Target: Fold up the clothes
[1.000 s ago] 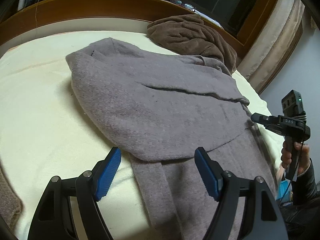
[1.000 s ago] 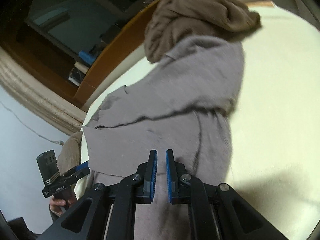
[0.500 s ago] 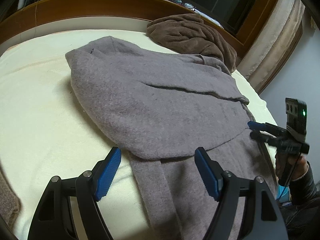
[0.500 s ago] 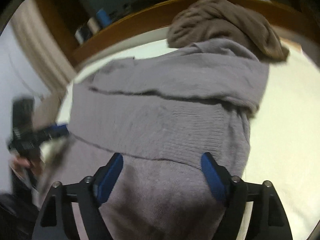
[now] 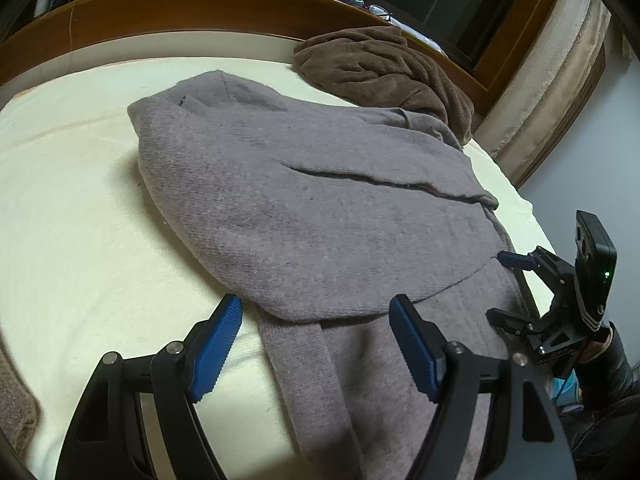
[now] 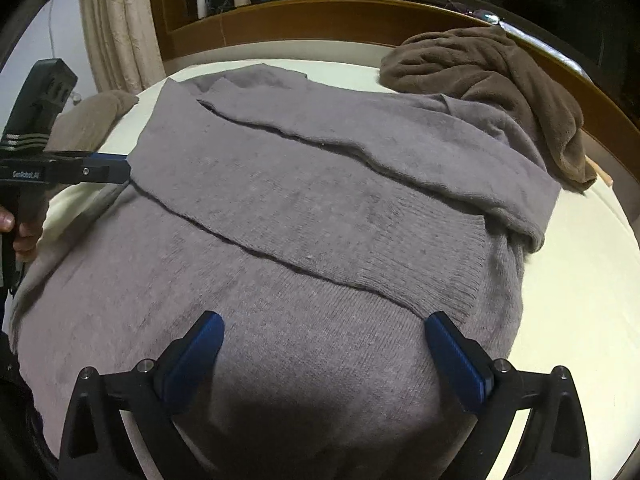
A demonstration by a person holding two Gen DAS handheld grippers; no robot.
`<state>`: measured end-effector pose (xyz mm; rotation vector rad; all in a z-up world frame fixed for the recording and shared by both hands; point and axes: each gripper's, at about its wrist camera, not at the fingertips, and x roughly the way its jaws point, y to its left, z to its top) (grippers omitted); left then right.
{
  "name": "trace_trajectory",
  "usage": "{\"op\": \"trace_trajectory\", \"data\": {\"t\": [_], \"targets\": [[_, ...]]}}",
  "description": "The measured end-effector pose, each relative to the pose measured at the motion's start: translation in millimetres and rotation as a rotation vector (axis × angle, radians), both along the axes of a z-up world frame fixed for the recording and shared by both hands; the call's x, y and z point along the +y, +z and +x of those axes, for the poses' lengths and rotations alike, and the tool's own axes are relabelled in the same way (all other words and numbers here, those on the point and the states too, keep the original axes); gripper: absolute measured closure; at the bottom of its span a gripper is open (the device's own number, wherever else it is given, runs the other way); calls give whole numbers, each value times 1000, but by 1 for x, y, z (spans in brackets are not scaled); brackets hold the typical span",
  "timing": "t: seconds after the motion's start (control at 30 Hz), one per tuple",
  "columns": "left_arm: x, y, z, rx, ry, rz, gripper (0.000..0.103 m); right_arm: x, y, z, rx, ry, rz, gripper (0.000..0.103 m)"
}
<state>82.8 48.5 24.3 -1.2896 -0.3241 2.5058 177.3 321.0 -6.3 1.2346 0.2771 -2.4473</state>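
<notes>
the grey sweater (image 5: 328, 216) lies partly folded across the cream bed (image 5: 72, 208), a brown blanket (image 5: 384, 68) bunched at its far right – soft, limp knit, light but floppy and likely to sag, so best pinched at a doubled edge or the ribbed hem (image 6: 460, 280). the left gripper (image 5: 316, 340) hovers open and empty over the near fold, while the right gripper (image 6: 324, 352) has its jaws opening – nothing pinched between them.

My grey knit sweater (image 6: 320, 216) lay flat on the cream bed (image 6: 580, 300), partly folded, one layer doubled across its body, a sleeve lying over that.
</notes>
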Motion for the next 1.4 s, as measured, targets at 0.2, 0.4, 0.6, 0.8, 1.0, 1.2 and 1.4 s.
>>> {"op": "trace_trajectory", "data": {"t": [0.2,0.4,0.6,0.8,1.0,1.2,1.4], "targets": [[-1,0,1,-1,5,-2,24,35,14,-5,-81,-121,-303,0],[-3,-2,-2,-5,13,6,24,43,19,-2,-155,-82,-501,0],[-3,-1,-3,-4,10,8,24,40,10,-16,-220,-145,-523,0],[-7,-1,-3,-3,22,15,24,43,11,-41,-167,-257,-423,0],[-9,-3,-3,-12,27,18,24,45,11,-54,-87,-264,-389,0],[-8,-4,-4,-13,29,17,24,48,13,-76,-82,-238,-423,1],[-11,-4,-4,-15,38,22,24,46,9,-87,-105,-262,-328,48]]}}
